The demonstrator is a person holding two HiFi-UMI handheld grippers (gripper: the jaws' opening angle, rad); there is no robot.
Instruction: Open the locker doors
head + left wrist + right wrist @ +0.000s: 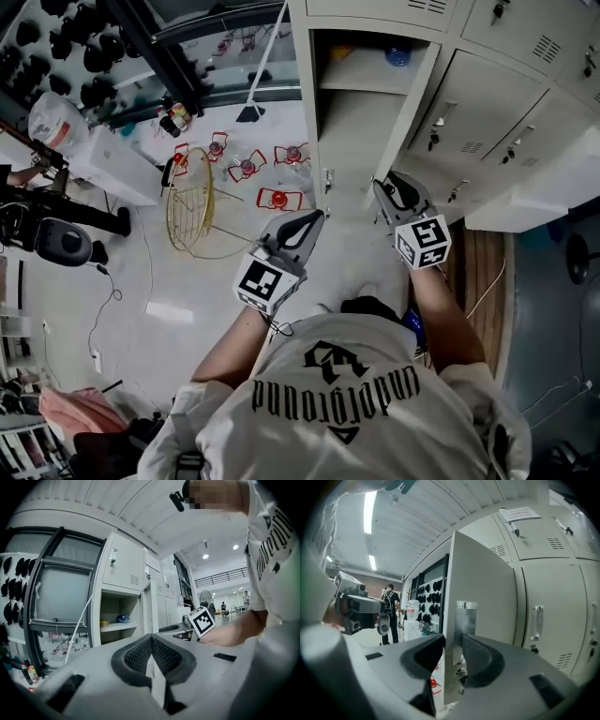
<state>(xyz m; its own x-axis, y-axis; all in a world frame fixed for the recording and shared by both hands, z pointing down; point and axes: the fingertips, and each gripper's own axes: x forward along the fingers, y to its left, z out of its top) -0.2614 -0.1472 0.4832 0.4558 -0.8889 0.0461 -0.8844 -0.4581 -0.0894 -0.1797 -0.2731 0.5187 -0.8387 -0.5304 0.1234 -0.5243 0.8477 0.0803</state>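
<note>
2 claws were out in front of a bank of grey lockers. The right claw [453, 645] had its pads closed on the free edge of an open locker door [483, 583], just below the door's metal handle plate [465, 618]. In the head view that door [412, 108] stood swung out from its locker [361, 122], with the right claw [394, 192] at its lower edge. The left claw [151, 639] had its pads together with nothing between them, and it hung apart from the door, off to the left [309, 225]. 1 blue object [123, 618] lay on the shelf [117, 626] inside the open locker. The lockers to the right [543, 620] were shut.
</note>
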